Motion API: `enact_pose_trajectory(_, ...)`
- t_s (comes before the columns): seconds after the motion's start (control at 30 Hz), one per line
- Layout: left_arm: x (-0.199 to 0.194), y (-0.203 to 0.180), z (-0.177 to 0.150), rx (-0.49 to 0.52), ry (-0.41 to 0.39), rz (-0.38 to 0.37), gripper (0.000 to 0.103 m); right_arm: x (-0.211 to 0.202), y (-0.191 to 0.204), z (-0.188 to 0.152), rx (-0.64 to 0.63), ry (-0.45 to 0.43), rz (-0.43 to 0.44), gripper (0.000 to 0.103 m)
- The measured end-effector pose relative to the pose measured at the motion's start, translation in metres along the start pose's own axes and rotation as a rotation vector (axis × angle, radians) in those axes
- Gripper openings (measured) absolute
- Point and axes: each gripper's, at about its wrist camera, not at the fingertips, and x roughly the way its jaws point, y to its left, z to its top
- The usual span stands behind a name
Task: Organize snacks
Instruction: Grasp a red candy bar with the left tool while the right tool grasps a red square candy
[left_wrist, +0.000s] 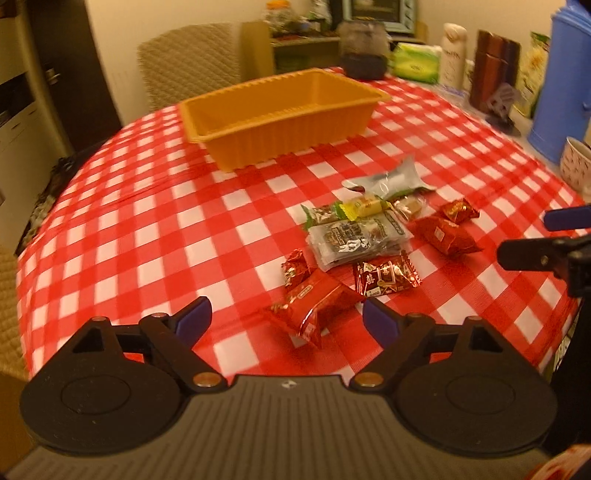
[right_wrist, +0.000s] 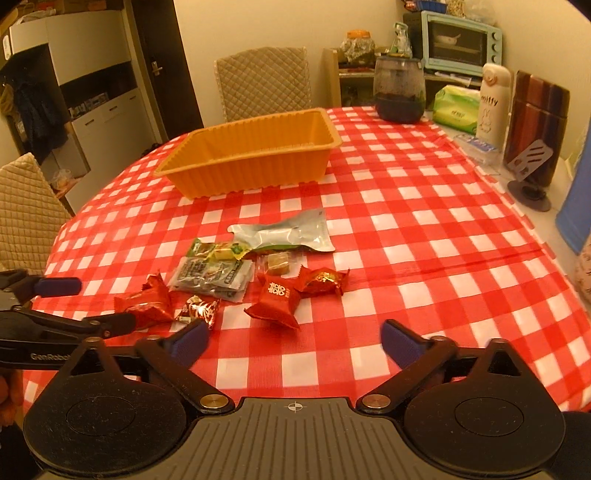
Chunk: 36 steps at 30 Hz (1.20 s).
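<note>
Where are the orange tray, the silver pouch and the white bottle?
orange tray (right_wrist: 255, 173), right wrist view, on its ribbed front wall.
silver pouch (right_wrist: 284, 234), right wrist view, on the middle of the pack.
white bottle (right_wrist: 493, 101), right wrist view, on its printed body.

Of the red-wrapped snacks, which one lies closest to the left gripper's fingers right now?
The large red pillow pack, lying just ahead between the open left gripper fingers. The other red packs sit farther out, toward the grey packets.
</note>
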Motion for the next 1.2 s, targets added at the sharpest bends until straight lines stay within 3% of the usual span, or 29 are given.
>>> enact_pose_trajectory(0.17,0.024,0.005,0.002,0.023,0.016,-0.047,0.076,0.016,-0.001,0.0,0.01,0.011,0.003,0.092)
enact_pose_trajectory(0.4,0.025,-0.001,-0.004,0.012,0.05,-0.11,0.047,0.028,-0.002,0.0,0.012,0.026,-0.003,0.091)
enact_pose_trajectory(0.67,0.022,-0.006,-0.004,-0.002,0.03,-0.114,0.044,0.037,0.0,0.004,0.014,0.025,0.0,0.091)
enact_pose_trajectory(0.87,0.026,-0.01,-0.005,0.011,0.034,-0.127,0.038,0.044,0.003,0.007,0.007,0.02,0.006,0.082)
enact_pose_trajectory(0.97,0.026,-0.014,-0.007,0.012,0.029,-0.133,0.032,0.048,0.004,0.007,0.007,0.028,0.011,0.076)
enact_pose_trajectory(1.0,0.024,-0.015,-0.007,0.011,0.022,-0.135,0.025,0.05,0.004,0.008,0.007,0.029,0.014,0.072)
enact_pose_trajectory(1.2,0.022,-0.018,-0.009,-0.03,0.014,-0.127,0.024,0.06,0.009,0.012,0.007,0.03,0.022,0.056)
